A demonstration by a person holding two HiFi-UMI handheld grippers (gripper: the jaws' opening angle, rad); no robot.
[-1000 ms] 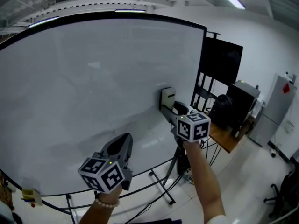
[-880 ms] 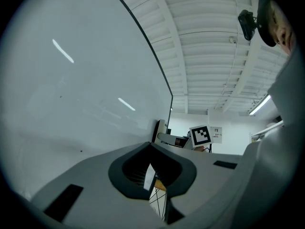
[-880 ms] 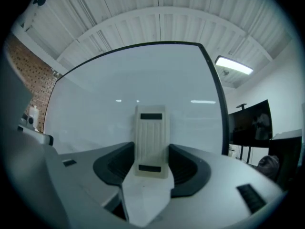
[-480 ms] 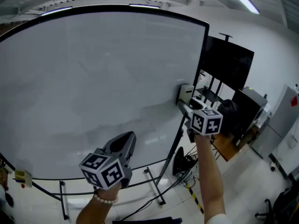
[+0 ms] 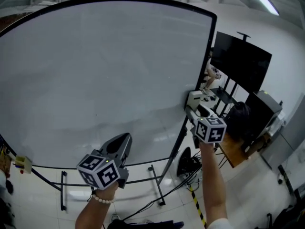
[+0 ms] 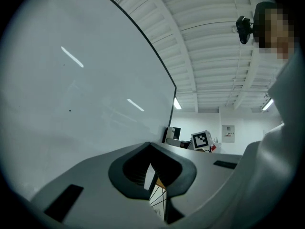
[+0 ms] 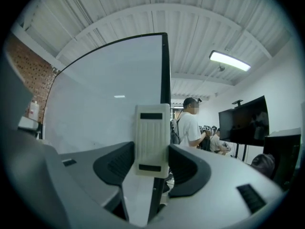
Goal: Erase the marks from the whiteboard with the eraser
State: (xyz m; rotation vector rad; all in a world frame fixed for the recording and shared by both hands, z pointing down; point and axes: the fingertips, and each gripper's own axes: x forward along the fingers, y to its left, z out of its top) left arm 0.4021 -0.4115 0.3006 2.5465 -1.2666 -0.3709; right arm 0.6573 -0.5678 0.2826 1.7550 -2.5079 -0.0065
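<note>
White board point(image 5: 95, 70): looks all but clean; shows no plain marks, only a faint grey haze low down.
Eraser point(image 5: 194, 99): stands upright at the board's right edge, beside the black frame point(image 5: 204, 75).
Right gripper point(image 5: 191, 109): clamps the eraser between both jaws.
Left gripper point(image 5: 123, 142): hangs low before the board, jaws closed on nothing.
Left to do: by the look of it, little beyond a last pass.
Room: lies wide open leftward across the board; tightens at right, with a dark screen point(image 5: 240, 63) just past the frame.
</note>
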